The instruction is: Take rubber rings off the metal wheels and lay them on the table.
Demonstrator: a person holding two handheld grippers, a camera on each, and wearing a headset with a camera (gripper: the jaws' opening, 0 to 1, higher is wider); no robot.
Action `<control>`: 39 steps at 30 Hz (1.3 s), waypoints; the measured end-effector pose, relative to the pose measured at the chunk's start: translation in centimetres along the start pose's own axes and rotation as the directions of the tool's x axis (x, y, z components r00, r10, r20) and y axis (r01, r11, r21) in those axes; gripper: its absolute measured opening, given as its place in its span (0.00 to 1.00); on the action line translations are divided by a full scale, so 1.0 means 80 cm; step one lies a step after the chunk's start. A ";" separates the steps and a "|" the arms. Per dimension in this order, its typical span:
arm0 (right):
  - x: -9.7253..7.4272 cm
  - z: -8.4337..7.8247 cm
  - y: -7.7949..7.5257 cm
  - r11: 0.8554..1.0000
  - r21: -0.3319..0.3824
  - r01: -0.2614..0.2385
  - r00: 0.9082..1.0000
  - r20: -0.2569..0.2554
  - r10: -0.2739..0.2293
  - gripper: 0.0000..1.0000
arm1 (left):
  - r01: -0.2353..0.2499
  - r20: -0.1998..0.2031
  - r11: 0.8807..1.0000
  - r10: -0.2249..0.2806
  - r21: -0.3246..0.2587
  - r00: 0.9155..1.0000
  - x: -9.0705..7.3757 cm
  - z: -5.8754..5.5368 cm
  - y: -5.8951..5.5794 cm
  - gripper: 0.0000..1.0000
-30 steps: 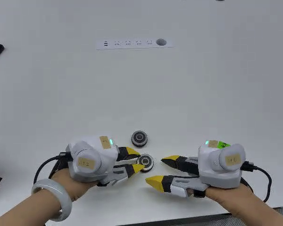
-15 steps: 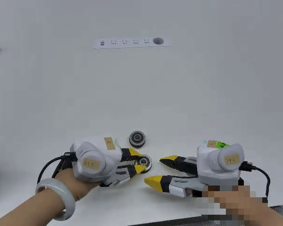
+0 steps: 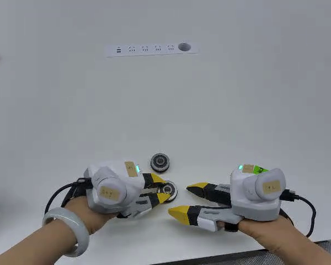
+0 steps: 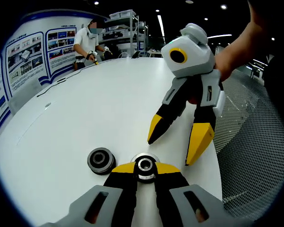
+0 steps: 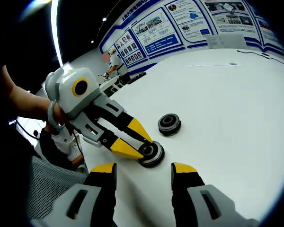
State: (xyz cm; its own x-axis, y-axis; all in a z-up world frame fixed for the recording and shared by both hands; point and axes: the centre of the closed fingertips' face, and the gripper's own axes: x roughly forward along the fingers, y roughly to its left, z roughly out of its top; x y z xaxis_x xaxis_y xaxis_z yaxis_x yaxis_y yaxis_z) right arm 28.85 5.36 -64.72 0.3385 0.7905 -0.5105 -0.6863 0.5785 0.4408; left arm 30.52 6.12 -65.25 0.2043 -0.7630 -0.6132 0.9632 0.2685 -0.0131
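Two wheels lie flat on the white table [image 3: 237, 110], black rubber outside and metal at the middle, just beside each other but not touching. The near wheel [image 3: 168, 191] sits close to the table's front edge, and the left gripper [image 3: 160, 187] is clamped on it, one yellow tip pressed to each side of the rim. The far wheel [image 3: 160, 162] lies free a little further in, on the left of the left gripper view.

Facing them from the other side, the right gripper [image 3: 186, 200] has its jaws wide apart around nothing, tips aimed at the near wheel and near it without contact. That gripper is the one thing crowding the held wheel.

Beyond the wheels the tabletop runs bare and wide up to a power strip [image 3: 151, 49] set flush in the surface, well apart from the work. Room is tight only toward the person, where the edge drops away just behind both hands. A pale bracelet [image 3: 66, 232] circles the left wrist, and a black cable [image 3: 303, 201] trails from the right gripper's back.
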 end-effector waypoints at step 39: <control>0.020 0.024 -0.017 0.950 0.302 -0.083 0.992 0.117 0.049 0.37 | 0.000 0.010 1.000 0.000 -0.003 1.000 0.000 0.000 0.000 0.12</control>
State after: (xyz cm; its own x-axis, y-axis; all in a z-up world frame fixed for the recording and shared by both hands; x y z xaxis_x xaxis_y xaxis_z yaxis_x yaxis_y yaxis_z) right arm 31.54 6.22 -64.73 0.3776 0.8361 -0.3979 -0.4856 0.5447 0.6837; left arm 30.55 6.16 -65.27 0.2061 -0.7686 -0.6056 0.9626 0.2703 -0.0155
